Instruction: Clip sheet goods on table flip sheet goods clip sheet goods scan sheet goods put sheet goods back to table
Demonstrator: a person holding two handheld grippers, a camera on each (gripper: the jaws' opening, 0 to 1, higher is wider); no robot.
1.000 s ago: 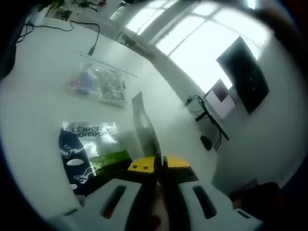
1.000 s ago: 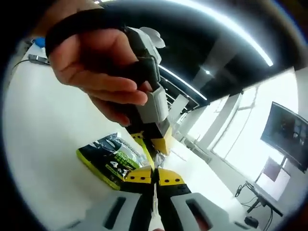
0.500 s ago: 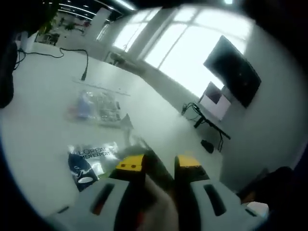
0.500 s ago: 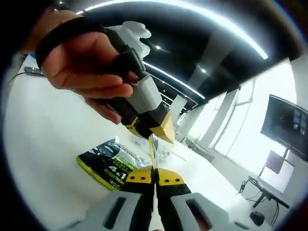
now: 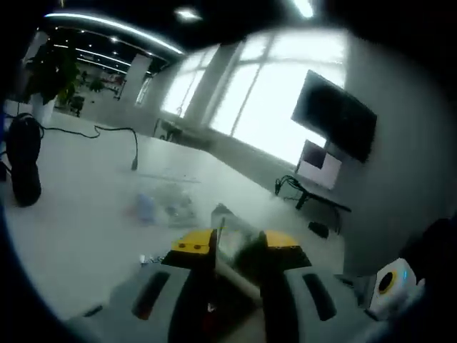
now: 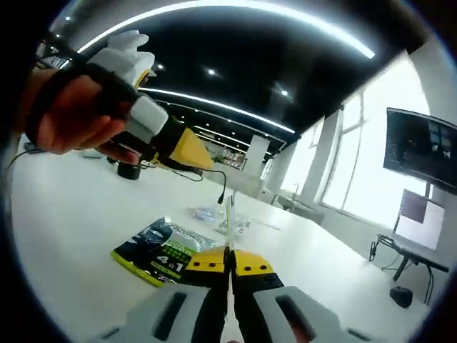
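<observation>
My right gripper (image 6: 230,261) is shut on a thin silvery sheet packet (image 6: 229,213), which stands up edge-on from its yellow jaw tips above the white table (image 6: 78,214). A person's hand holds my left gripper (image 6: 194,157) off to the upper left, clear of that sheet. In the left gripper view my left gripper (image 5: 237,243) is open, jaws well apart. The blurred sheet packet (image 5: 227,230) shows beyond the gap. A black and green L'Oreal packet (image 6: 161,250) lies flat on the table just left of my right jaws.
A clear bag of small goods (image 5: 166,207) (image 6: 211,213) lies farther out on the table. A black cable (image 5: 107,132) and a dark object (image 5: 25,168) sit at the left. A white device with a yellow button (image 5: 389,284) is at lower right. A wall monitor (image 5: 332,121) hangs beyond.
My left gripper has opened, let go of the sheet and drawn away up and to the left. My right gripper stays shut on the sheet.
</observation>
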